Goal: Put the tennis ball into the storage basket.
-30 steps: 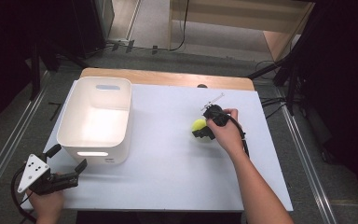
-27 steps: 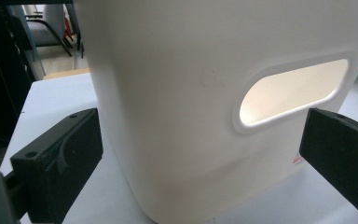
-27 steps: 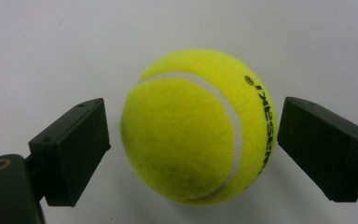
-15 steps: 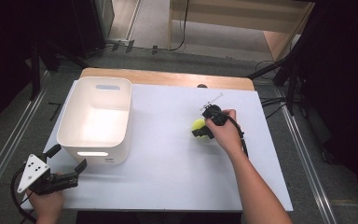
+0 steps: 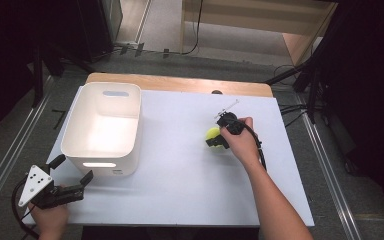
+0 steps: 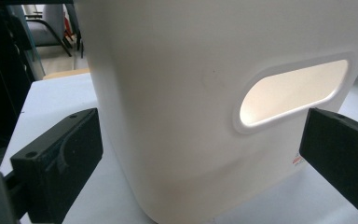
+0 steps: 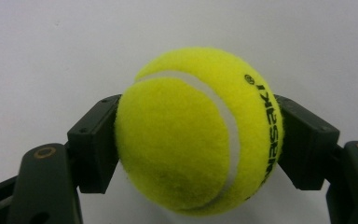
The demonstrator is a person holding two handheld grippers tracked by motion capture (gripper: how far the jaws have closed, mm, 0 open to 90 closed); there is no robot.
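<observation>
Left claw (image 5: 72, 176) gapes by the tub; right claw (image 5: 214, 139) pinches the ball.

Nothing has shifted in the last second: the left claw's jaws stand wide beside the near wall of the white tub (image 5: 102, 165), unused. To the right, the ball (image 7: 198, 128) sits squeezed between both jaws, low over the table (image 5: 175, 185). Judging by this, a lift comes next. Open white surface lies between ball and tub; the table's right edge is near.

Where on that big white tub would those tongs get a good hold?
Probably at the rim beside the oval handle cut-out in the end wall of the white tub facing the left tongs, coming from above, one jaw inside and one outside. The walls are wide, smooth and rounded, so the open jaws could hardly span the body.
</observation>
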